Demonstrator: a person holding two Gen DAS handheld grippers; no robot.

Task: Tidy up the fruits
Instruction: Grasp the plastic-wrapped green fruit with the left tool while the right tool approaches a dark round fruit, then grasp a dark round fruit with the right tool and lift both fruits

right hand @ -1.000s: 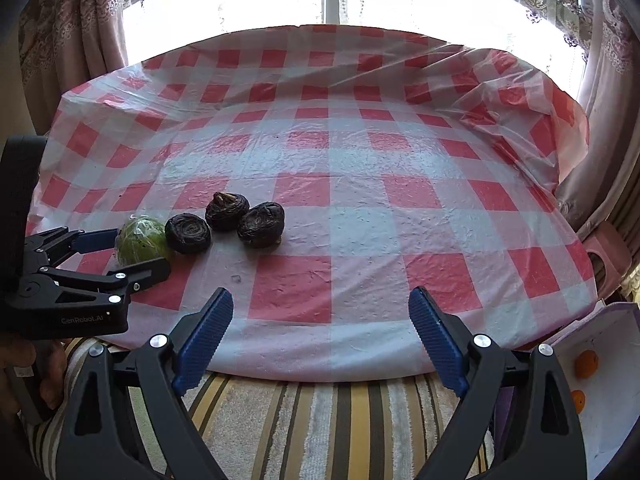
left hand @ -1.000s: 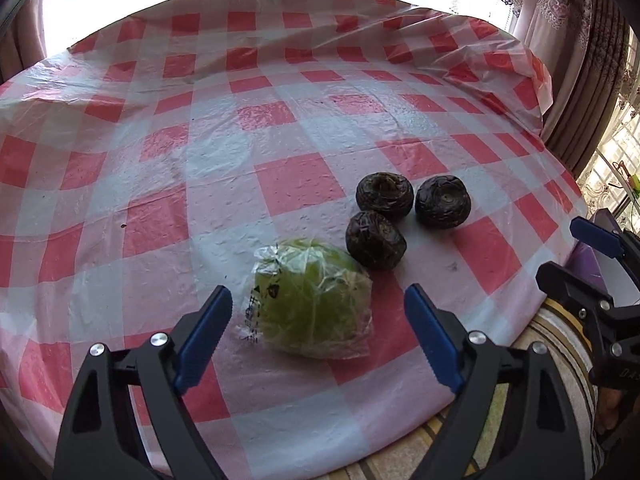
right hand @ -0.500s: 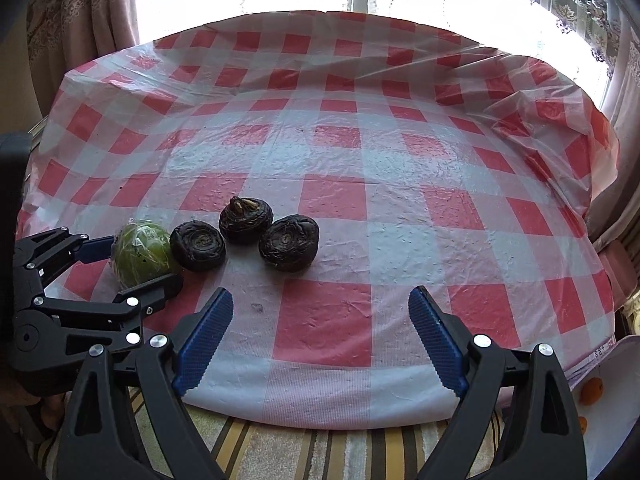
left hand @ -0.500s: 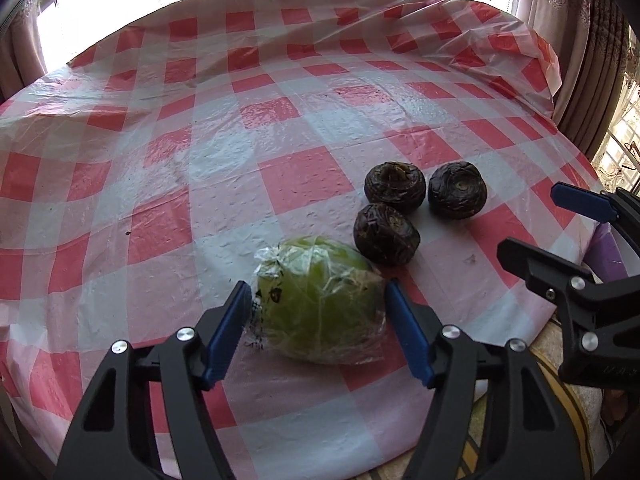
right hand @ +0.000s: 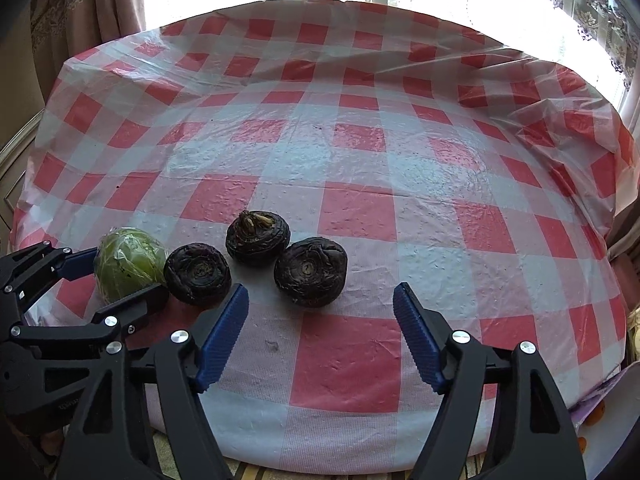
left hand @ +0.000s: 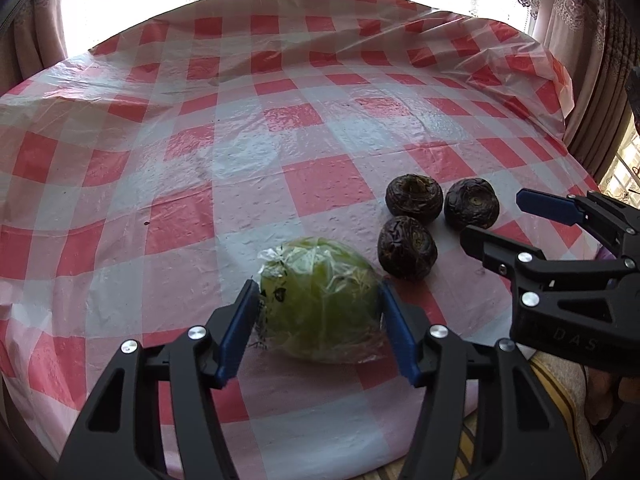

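Your left tongs [left hand: 320,312] had clamped onto the plastic-wrapped green fruit [left hand: 320,300], which sat on the table [left hand: 240,152] between their blue pads. Just ahead and to their right lay three dark fruits [left hand: 407,253], untouched. Your right tongs [right hand: 320,336] hovered spread wide, level and low, with the nearest dark fruit [right hand: 310,271] just beyond their tips. By appearances, the sorting had barely begun.
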